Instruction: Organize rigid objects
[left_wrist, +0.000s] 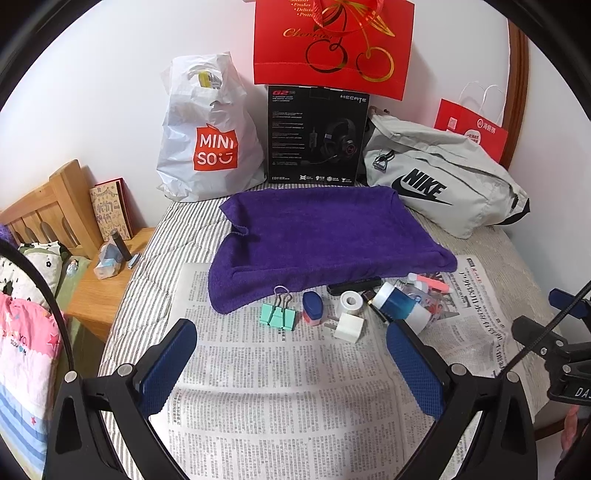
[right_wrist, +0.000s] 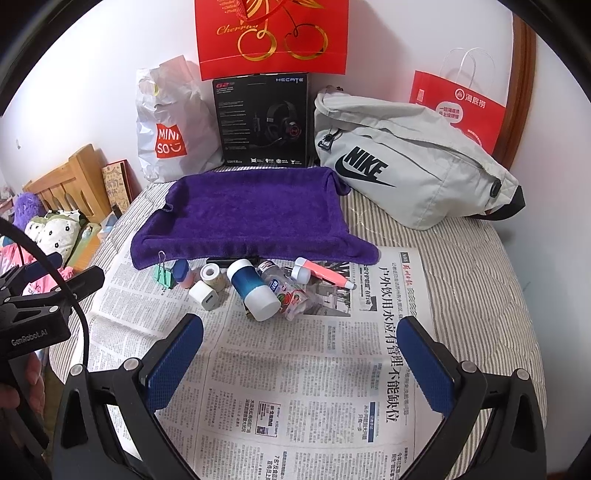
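So both grippers, left (left_wrist: 291, 363) & right (right_wrist: 301, 356), jaws apart, empty, hover near side of newspaper (right_wrist: 295, 387); binder clip (left_wrist: 277, 314), charger (left_wrist: 349, 326), blue bottle (right_wrist: 253, 290) lie far side, by purple towel (right_wrist: 243, 214).

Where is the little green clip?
The mint-green metal binder clip sits on the newspaper at the left end of the row, touching the purple towel's front edge, beside the blue-capped pink eraser.

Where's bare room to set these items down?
The purple towel top is bare, as is the newspaper between the hand-held grippers and the clutter. It is crowded along the towel's front edge, from binder clip to pink marker.
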